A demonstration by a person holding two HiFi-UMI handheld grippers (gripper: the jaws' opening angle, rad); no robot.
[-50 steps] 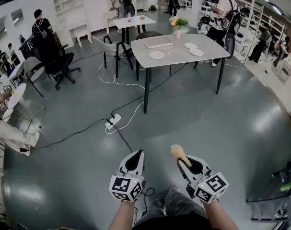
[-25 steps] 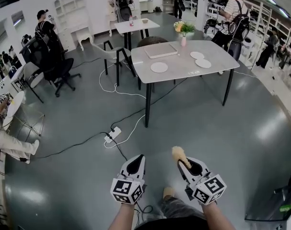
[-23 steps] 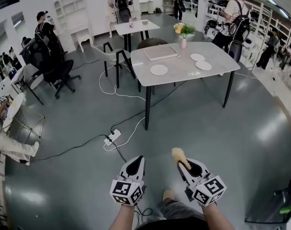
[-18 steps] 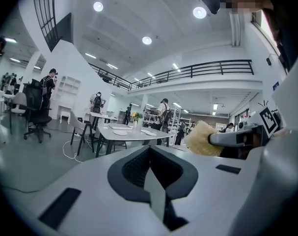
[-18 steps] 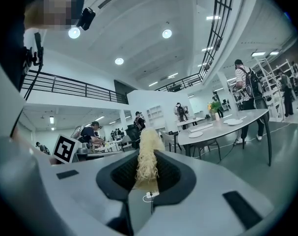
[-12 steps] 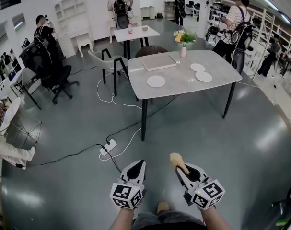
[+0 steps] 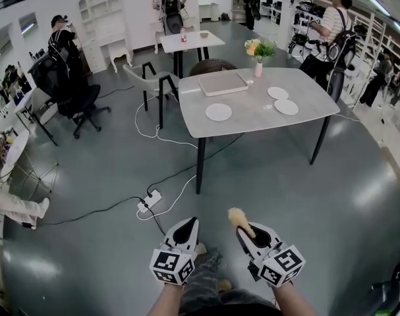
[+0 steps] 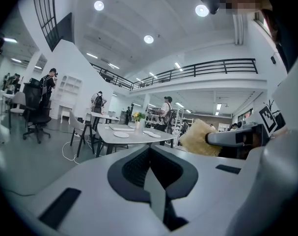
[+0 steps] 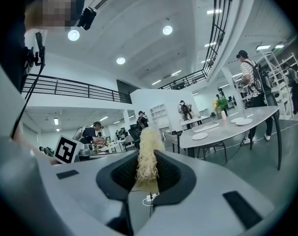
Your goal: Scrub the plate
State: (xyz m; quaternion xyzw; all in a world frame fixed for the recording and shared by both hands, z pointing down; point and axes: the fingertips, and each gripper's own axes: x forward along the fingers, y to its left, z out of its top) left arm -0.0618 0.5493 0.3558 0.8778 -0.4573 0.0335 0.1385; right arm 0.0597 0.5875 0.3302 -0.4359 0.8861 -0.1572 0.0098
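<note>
Left gripper point(image 8: 149, 150): jaws together, nothing between them. Right gripper point(image 9: 148, 157): clamped on a yellow scrubber point(image 9: 149, 140), most of it sticking out past the tips. Both are low and level, well short of the table point(image 7: 252, 120).

Risks, near to far:
- A power strip point(image 7: 149, 201) and a white cable point(image 7: 180, 176) lie on the floor between the person and the table. Likely a trip hazard on the way in.
- The near table leg point(image 7: 200, 166) stands right behind that cable.
- The scrubber is pinched by its end. A hard press could fold it or pull it out.
- The nearest plate point(image 7: 218, 112) sits loose on a smooth top, with two more plates point(image 7: 282, 100) to its right. Can't tell which one is meant. Scrubbed one-handed it probably skates, so the left jaws would have to open and pin the rim first.
- A flat slab point(image 7: 223, 83) and a flower vase point(image 7: 258, 63) stand just behind the plates. A wide stroke could tip the vase.
- A person with a backpack point(image 7: 331, 41) stands by the table's far right corner, so there is less room on that side.
</note>
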